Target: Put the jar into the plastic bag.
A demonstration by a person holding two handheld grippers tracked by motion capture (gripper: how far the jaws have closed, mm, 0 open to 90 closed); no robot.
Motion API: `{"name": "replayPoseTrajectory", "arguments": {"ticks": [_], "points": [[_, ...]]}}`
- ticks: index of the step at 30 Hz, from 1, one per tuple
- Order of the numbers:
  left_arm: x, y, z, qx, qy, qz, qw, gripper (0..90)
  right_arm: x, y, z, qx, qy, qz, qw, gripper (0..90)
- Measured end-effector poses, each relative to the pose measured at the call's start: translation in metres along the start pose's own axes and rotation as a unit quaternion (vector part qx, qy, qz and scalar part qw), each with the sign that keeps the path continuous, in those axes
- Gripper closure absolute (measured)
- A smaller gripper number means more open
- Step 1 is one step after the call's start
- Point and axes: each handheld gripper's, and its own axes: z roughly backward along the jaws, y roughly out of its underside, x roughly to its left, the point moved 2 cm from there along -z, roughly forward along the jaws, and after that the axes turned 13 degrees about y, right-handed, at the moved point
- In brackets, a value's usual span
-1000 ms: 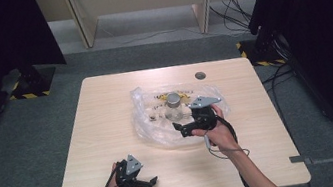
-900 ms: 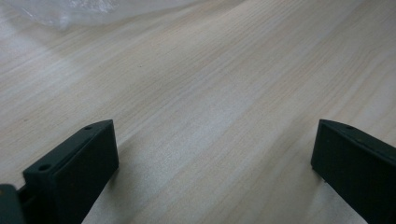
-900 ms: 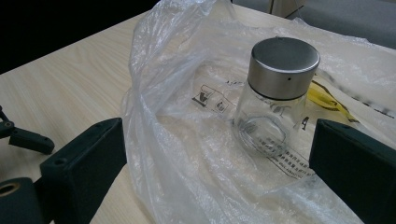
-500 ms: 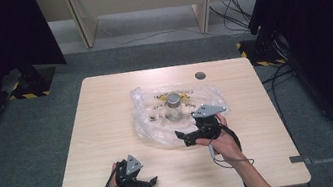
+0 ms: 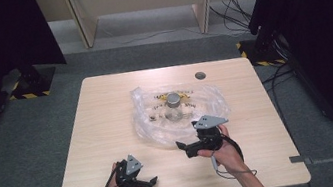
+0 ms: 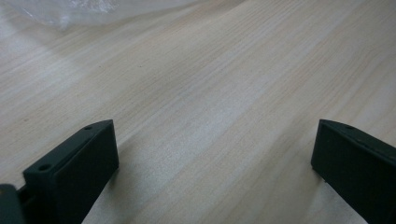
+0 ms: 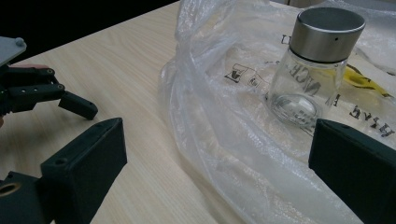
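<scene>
The left gripper [image 5: 149, 183] rests at the near edge of the table [image 5: 107, 113], at about 7 o'clock from the table's middle, its jaws spread wide with only bare wood between them. In the left gripper view a scrap of clear plastic shows at the top edge, cut off by the frame.

The right gripper [image 5: 183, 149] sits at about 5 o'clock from the middle, just at the near rim of the plastic bag [image 5: 155, 130], pointing toward 9 o'clock. Its jaws stand wide apart and grip nothing; in the right gripper view the bag's crumpled edge lies between them without touching the pads.

Farther in, the glass jar [image 5: 174, 107] stands upright at the table's centre, on or inside the clear bag; which of the two cannot be told. Its long axis runs vertical, and the metal lid [image 7: 330, 33] faces up. The bag carries dark printed letters and a yellow mark, partly hidden behind the jar and folded plastic, too broken up to read.

At 1 o'clock, beyond the bag, a small dark round disc [image 5: 200, 75] lies on the tabletop; what it is cannot be made out.
</scene>
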Motion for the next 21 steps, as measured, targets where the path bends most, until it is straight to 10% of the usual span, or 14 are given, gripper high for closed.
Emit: {"name": "replayPoseTrajectory", "arguments": {"ticks": [21], "points": [[0.000,0.000,0.000,0.000,0.000,0.000,1.0000,0.0,0.007,0.022,0.010,0.018,-0.010,0.008,0.9998,4.5]]}}
